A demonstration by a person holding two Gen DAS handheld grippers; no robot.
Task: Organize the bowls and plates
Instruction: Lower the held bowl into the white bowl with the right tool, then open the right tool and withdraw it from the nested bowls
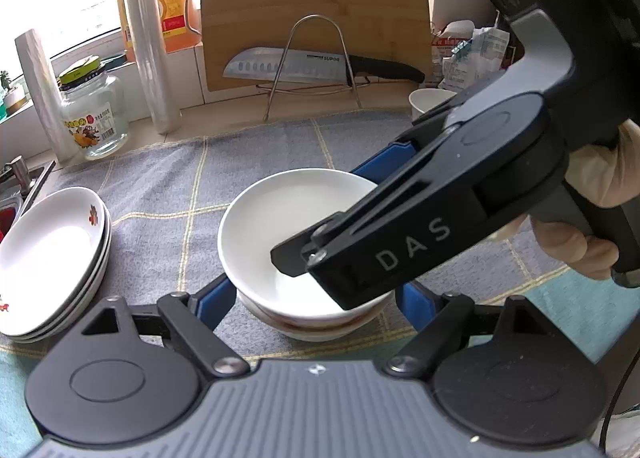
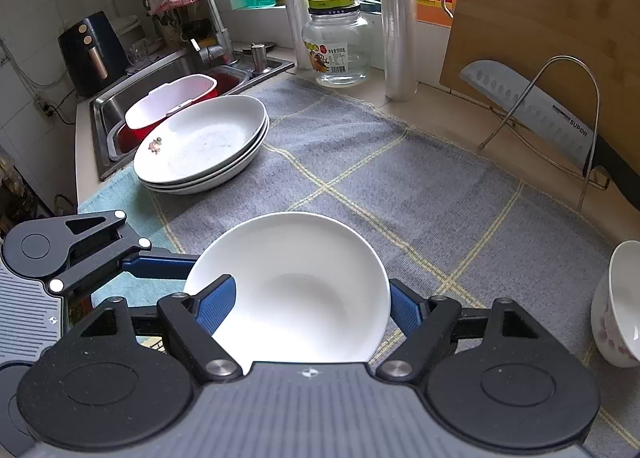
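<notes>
We see right hand-held gripper [image 2: 308, 310] clamping white bowl [image 2: 296, 282]; left hand-held gripper [image 1: 316, 298] straddling lower bowl [image 1: 316, 332], grip unclear.

We see our left tool [image 1: 316, 298] straddling the lower bowl [image 1: 316, 328], its blue pads beside it. Our right tool [image 1: 340, 218] holds the white bowl [image 1: 280, 218] nested on top. Three plates [image 1: 52, 258] (stacked) sit left on the desk [image 1: 160, 178].

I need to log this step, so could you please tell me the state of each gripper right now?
Left gripper: jaws flank the lower bowl; grip cannot be told.
Right gripper: closed on the white bowl.
</notes>
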